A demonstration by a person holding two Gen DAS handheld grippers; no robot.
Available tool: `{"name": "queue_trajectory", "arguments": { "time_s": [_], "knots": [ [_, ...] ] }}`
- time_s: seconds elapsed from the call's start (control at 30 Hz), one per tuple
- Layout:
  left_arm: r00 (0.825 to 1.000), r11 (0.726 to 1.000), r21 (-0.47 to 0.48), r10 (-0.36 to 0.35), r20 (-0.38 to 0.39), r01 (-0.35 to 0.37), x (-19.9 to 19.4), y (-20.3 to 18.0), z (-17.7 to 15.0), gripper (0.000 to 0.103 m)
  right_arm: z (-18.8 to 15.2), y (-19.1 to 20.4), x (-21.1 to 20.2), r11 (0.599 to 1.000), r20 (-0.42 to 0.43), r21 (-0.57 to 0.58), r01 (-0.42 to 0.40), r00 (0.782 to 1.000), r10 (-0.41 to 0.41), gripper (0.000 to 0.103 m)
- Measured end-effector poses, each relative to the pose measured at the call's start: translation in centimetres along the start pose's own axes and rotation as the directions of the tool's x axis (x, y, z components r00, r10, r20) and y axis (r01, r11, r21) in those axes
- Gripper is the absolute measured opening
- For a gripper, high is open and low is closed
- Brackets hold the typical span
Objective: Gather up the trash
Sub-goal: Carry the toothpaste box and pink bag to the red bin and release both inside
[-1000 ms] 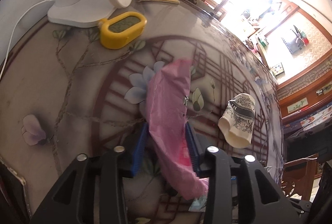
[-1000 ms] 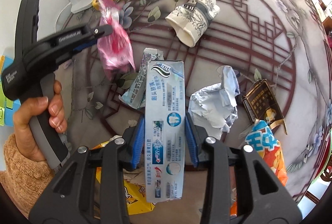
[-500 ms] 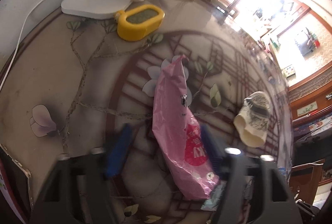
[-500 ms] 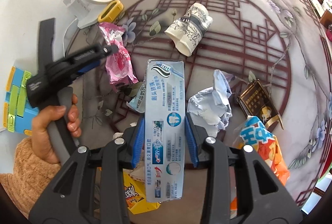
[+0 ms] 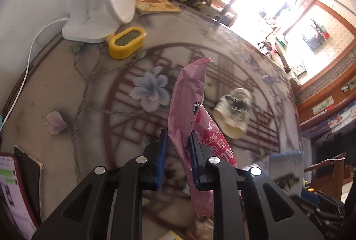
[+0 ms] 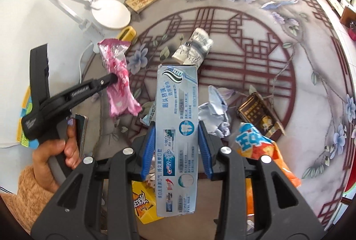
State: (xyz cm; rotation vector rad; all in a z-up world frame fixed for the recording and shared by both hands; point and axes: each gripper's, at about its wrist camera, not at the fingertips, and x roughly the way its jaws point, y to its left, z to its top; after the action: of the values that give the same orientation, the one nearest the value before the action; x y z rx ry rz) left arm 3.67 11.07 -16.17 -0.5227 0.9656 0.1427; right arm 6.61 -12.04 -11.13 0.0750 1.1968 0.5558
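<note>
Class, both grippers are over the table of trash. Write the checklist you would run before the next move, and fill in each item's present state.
1. Left gripper shut on the pink wrapper: ok.
2. Pink wrapper lifted clear of the table: ok.
3. Right gripper clamping the toothpaste box: ok.
4. Trash bin in view: not ok.
5. Table cleared: not ok; paper cup, crumpled paper, orange snack bag remain.
</note>
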Motion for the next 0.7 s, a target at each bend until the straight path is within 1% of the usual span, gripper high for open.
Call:
{"name": "queue_trajectory", "arguments": {
  "time_s": [0.2,0.33,0.7],
  "knots": [
    [0.999,0.998,0.059,-0.030,0.021,0.029,-2.1,-4.1,-1.1,0.017,-0.5,-2.0,-2.9,1.000,0.067,0.015,-0.027,0.997,0.026,0.036],
    [0.998,0.993,0.106,-0.050,0.033,0.046,-3.1,-7.5,-2.0,0.017,-0.9,-3.9,-4.9,0.998,0.114,0.035,-0.043,0.993,0.039,0.036],
    [0.994,0.967,0.234,-0.107,0.024,0.099,-3.9,-17.4,-5.1,0.017,-3.3,-11.3,-10.6,0.990,0.215,0.128,-0.064,0.976,0.035,0.036]
  ]
}}
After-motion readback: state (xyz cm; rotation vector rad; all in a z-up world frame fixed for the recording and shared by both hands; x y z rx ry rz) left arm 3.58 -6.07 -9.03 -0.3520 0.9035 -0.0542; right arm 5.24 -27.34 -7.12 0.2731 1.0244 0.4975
